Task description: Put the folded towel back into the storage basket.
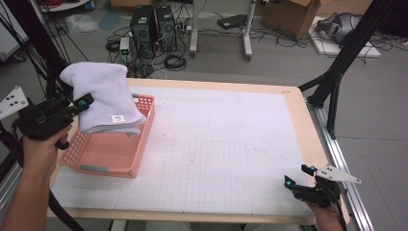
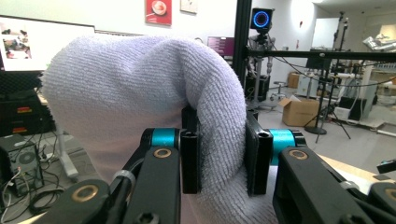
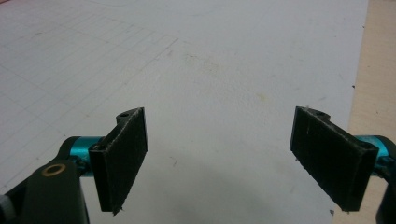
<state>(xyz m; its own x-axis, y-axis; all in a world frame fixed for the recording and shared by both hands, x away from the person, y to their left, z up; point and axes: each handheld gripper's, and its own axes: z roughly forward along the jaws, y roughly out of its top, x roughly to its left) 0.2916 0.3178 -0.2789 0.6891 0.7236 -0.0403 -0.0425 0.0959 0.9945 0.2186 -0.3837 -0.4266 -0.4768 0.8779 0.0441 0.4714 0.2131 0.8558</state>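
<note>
Left gripper (image 1: 85, 102) at about nine o'clock on the table, held above the pink basket (image 1: 139, 159). Its jaws pinch a thick fold of the white towel (image 1: 103, 98); in the left gripper view the pile bulges over and between the two black pads (image 2: 190, 161), so the grip is firm, on a doubled edge rather than a single layer. That probably explains why the bundle holds its folded shape instead of unfurling.

Towel hangs partly in the air, partly sagging: its lower end with the small label droops onto the basket's far rim and into the far end of the basket. The upper end rises toward eleven o'clock, clear of the rim. Judgement: the towel is either going in or coming out; its lower end rests on the basket, the rest is carried.

Basket sits at the table's nine o'clock edge, long side running toward twelve, near end visibly bare of cloth. It lies on the white gridded mat (image 1: 231, 144) that covers most of the wooden table (image 1: 298, 115).

Right gripper (image 1: 300, 177) at about five o'clock, low over the mat near the front edge, well apart from basket and towel. Jaws stand wide, nothing between the pads (image 3: 122, 161); the right gripper view looks along them at bare mat. It reads as parked, out of the way, leaving the towel work to one hand.
</note>
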